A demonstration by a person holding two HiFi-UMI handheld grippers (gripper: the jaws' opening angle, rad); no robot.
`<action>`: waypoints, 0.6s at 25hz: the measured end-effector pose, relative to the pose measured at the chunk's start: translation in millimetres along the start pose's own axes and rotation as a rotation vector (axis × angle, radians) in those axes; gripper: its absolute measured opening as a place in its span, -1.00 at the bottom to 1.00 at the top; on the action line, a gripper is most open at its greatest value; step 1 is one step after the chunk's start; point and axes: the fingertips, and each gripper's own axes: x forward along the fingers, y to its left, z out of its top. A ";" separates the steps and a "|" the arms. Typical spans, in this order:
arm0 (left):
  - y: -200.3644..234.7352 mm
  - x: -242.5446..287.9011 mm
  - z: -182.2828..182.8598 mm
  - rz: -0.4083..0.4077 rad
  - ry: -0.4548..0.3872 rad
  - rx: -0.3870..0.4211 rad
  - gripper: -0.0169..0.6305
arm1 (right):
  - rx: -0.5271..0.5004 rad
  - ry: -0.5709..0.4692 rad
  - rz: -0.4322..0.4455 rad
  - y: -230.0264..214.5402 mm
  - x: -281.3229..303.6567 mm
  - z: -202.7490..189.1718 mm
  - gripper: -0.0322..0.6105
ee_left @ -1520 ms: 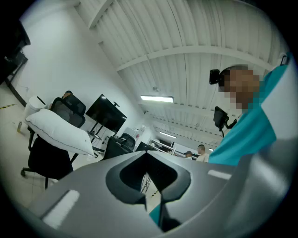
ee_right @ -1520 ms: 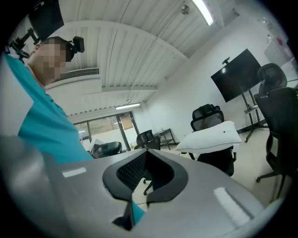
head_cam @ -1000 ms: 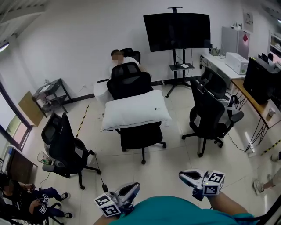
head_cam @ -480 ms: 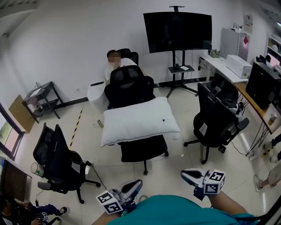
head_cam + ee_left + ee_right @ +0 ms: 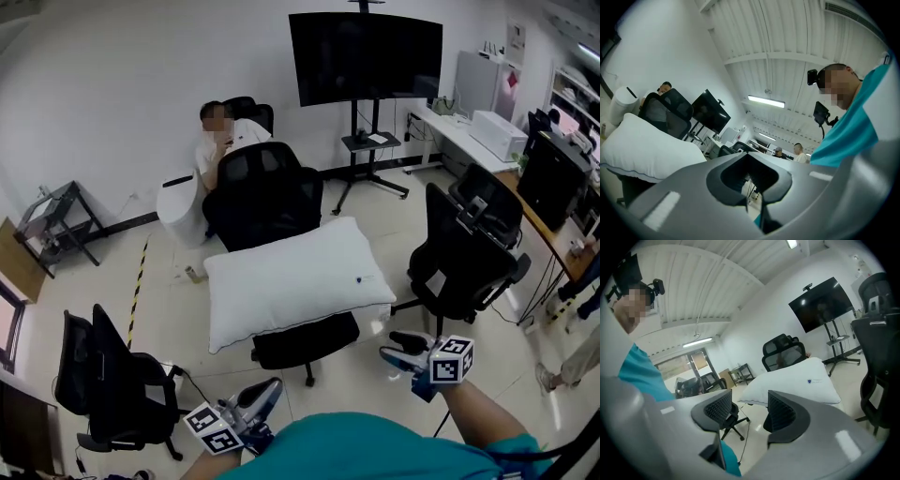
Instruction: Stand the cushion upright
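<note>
Cushion (image 5: pixel 291 281) lies flat on chair (image 5: pixel 305 339), unreached; left gripper (image 5: pixel 270 392) closed and empty, right gripper (image 5: pixel 396 345) empty, opening, probably for a grab.

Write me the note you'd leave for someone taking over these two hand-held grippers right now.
Left gripper: shut, empty, held low near the person's body.
Right gripper: jaws opening, nothing between them, short of the cushion.
White cushion: lying flat across the seat of the middle black office chair, in front of its backrest.
Done: nothing; neither gripper touches the cushion.
Left: reach the cushion, grip it and stand it upright, probably against the backrest.
</note>
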 end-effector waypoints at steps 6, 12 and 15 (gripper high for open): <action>51.8 9.0 28.0 0.144 -0.031 0.028 -0.91 | 0.054 0.096 -0.048 -130.7 63.5 30.5 0.26; 83.4 38.2 54.9 0.357 -0.095 0.065 -0.91 | 0.197 0.173 -0.099 -300.0 146.1 75.5 0.89; 97.6 54.0 57.8 0.424 -0.118 0.046 -0.91 | 0.219 0.282 -0.120 -356.4 188.7 67.6 0.95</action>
